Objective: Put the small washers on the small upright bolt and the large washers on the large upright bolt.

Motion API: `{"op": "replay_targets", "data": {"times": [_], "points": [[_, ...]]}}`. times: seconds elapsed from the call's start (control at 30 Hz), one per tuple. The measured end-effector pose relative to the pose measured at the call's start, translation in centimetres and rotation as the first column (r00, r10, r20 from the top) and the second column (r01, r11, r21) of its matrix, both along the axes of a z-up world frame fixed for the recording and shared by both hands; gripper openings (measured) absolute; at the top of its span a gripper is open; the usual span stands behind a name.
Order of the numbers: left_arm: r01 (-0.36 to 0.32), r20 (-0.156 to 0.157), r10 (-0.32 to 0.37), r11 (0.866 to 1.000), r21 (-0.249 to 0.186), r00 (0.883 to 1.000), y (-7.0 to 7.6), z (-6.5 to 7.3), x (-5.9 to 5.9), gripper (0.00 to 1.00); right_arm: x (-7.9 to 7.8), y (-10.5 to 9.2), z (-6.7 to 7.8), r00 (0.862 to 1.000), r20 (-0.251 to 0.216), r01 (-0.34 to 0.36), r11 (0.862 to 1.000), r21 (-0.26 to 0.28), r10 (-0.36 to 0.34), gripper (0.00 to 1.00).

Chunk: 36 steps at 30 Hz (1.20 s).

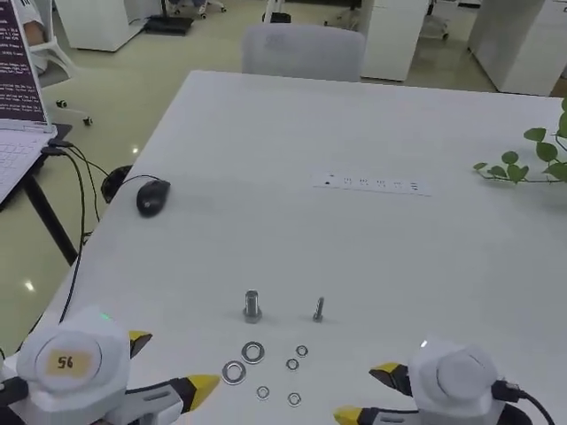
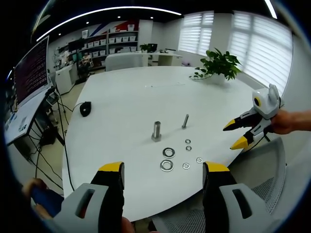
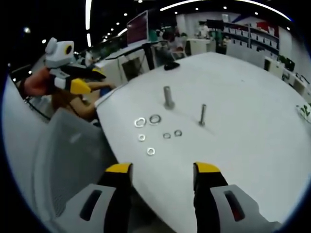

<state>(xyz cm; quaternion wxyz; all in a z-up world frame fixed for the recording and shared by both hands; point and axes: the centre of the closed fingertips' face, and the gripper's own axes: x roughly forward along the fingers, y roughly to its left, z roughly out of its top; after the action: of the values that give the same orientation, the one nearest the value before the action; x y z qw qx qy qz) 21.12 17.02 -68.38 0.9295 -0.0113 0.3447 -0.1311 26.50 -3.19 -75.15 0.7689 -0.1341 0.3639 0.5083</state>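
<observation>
1. The white tabletop (image 1: 372, 266) carries two bolts standing on their heads, near its front edge. The large upright bolt (image 1: 252, 305) is on the left and the small upright bolt (image 1: 319, 309) is beside it on the right, the two apart.
2. Six washers lie flat and loose on the tabletop in front of the bolts, none on either bolt.
3. Two are large washers (image 1: 252, 352). One lies just in front of the large upright bolt, and the second is just beside it, nearer the front edge and slightly left.
4. Four are small washers (image 1: 302, 351). Two lie close together in front of the small upright bolt, and two lie nearer the edge, slightly apart from each other.
5. The left gripper (image 1: 173, 363) hovers at the lower left of the head view, just left of the large washers. Its yellow-tipped fingers (image 2: 112, 167) are spread wide.
6. The right gripper (image 1: 366, 393) hovers at the lower right, right of the small washers. Its fingers (image 3: 119, 168) are also apart.
7. Farther back on the tabletop lie one black mouse (image 1: 152, 197) near the left edge, one flat white power strip (image 1: 370, 183) and, at the right edge, one leafy plant (image 1: 532, 159).
8. One open laptop (image 1: 18, 88) sits on a separate stand to the left, and one grey chair (image 1: 303, 51) stands at the far side.
</observation>
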Motion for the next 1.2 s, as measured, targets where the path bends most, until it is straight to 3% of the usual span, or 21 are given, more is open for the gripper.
{"op": "replay_targets", "data": {"times": [0.23,0.37,0.53,0.8,0.87,1.03,1.17,1.2], "points": [[0.007,0.002,-0.007,1.0,0.003,1.0,-0.4,0.0,-0.4,0.65,-0.4,2.1,-1.2,0.996,-0.001,-0.095,0.995,-0.028,0.095,0.47],[0.011,0.008,-0.011,1.0,0.005,1.0,-0.6,0.3,-0.3,0.65,-0.4,3.1,-2.4,0.989,-0.01,-0.151,0.986,-0.069,0.15,0.38],[0.012,0.014,-0.012,1.0,0.009,1.0,-0.6,0.5,-0.2,0.65,-0.4,4.3,-3.6,0.978,-0.017,-0.208,0.974,-0.092,0.207,0.33],[0.014,0.011,-0.014,1.0,0.011,1.0,-0.6,0.4,-0.2,0.64,-0.8,5.9,-5.2,0.921,0.013,-0.379,0.903,-0.201,0.389,0.25],[0.015,0.01,-0.015,1.0,0.011,1.0,-0.7,0.4,-0.2,0.64,-1.1,6.3,-5.7,0.889,0.018,-0.44,0.863,-0.249,0.458,0.23],[0.019,0.011,-0.019,1.0,0.011,1.0,-0.8,0.4,-0.1,0.64,-1.3,6.5,-7.1,0.836,-0.001,-0.519,0.789,-0.329,0.549,0.21],[0.019,0.013,-0.019,1.0,0.012,1.0,-0.8,0.5,-0.1,0.64,-1.4,6.8,-7.6,0.816,-0.012,-0.547,0.767,-0.335,0.577,0.21],[0.018,0.014,-0.018,1.0,0.012,1.0,-0.7,0.5,-0.1,0.64,-1.4,7.1,-7.4,0.801,-0.001,-0.565,0.756,-0.33,0.598,0.2]]}}
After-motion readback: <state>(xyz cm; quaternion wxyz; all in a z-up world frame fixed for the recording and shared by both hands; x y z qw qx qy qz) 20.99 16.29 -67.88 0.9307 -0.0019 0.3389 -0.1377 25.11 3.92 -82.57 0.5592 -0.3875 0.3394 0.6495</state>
